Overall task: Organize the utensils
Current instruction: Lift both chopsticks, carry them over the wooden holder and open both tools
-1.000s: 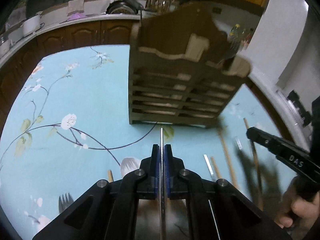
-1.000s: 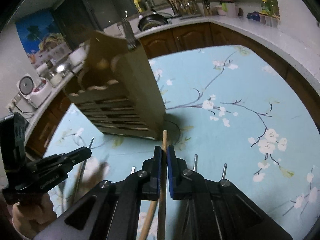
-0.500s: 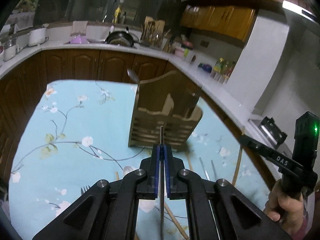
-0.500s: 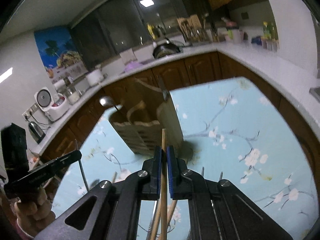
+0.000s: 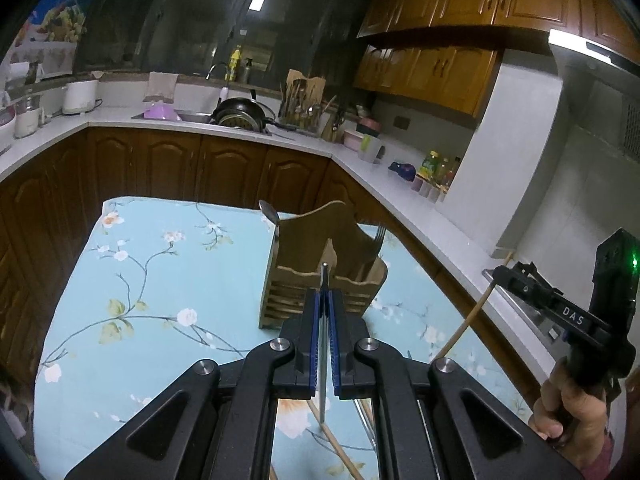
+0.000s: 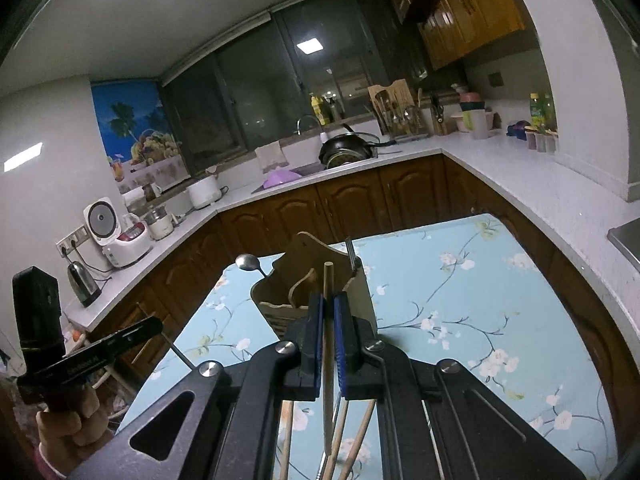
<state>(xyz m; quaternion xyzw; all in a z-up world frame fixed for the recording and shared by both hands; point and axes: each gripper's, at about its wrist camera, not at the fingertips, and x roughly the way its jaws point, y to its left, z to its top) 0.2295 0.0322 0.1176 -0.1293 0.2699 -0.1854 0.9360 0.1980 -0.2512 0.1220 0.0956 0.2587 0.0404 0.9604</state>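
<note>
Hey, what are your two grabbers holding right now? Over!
Left gripper shut on metal utensil. Right gripper shut on wooden chopstick. Wooden holder ahead, path clear.

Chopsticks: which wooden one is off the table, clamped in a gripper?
The wooden chopstick clamped upright in the right gripper. The other wooden chopsticks lie loose on the tablecloth. The left gripper holds a thin metal one.
</note>
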